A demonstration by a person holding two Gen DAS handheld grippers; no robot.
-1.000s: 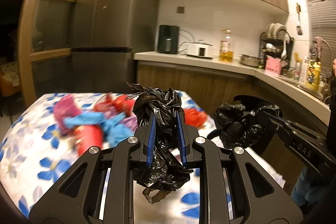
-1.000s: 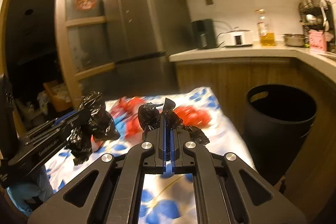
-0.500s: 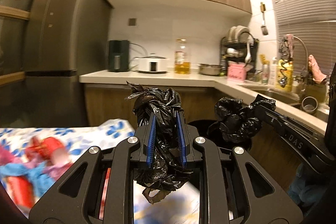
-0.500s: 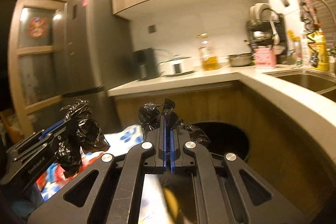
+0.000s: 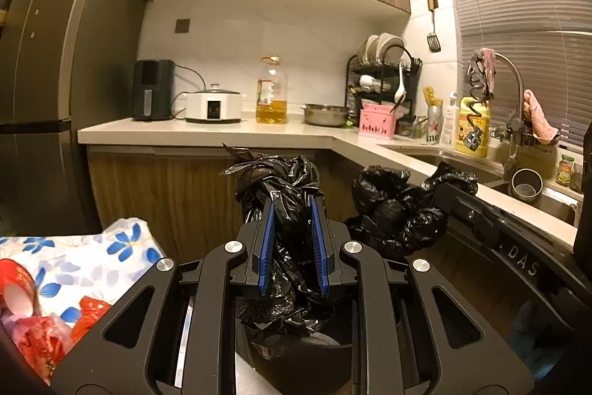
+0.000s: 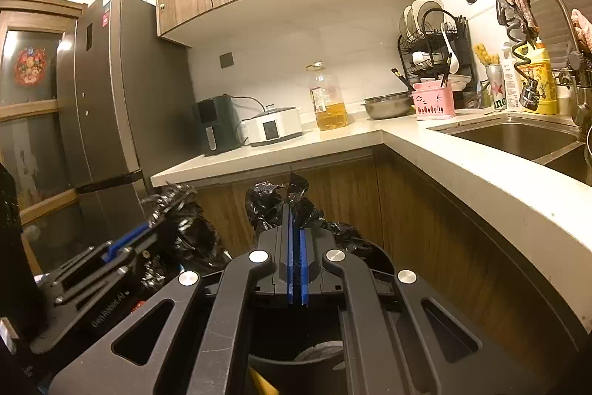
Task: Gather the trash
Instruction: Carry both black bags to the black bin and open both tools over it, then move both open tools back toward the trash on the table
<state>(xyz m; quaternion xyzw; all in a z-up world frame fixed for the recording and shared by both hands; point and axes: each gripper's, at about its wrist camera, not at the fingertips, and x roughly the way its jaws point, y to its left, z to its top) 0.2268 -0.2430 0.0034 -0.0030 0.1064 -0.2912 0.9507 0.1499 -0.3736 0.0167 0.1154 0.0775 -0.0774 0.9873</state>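
Observation:
My left gripper (image 5: 292,210) is shut on a bunched black trash bag (image 5: 281,184) and holds it over the dark round bin (image 5: 303,358) below. My right gripper (image 6: 295,210) is shut tight on another part of black trash bag (image 6: 266,202), also above the bin (image 6: 296,361). In the left wrist view the right gripper comes in from the right with its black plastic (image 5: 392,206). In the right wrist view the left gripper (image 6: 148,228) sits at the left with its bag (image 6: 185,224). Red trash (image 5: 40,328) lies on the floral cloth (image 5: 92,258).
A white L-shaped counter (image 5: 222,132) with wooden fronts runs behind and to the right, holding an oil bottle (image 5: 271,91), cooker, bowl and dish rack. A sink (image 6: 518,136) is at the right. A grey fridge (image 6: 107,99) stands at the left.
Both grippers have swung right, away from the floral table, carrying their black bags to over the bin beside the counter. Both stay shut.

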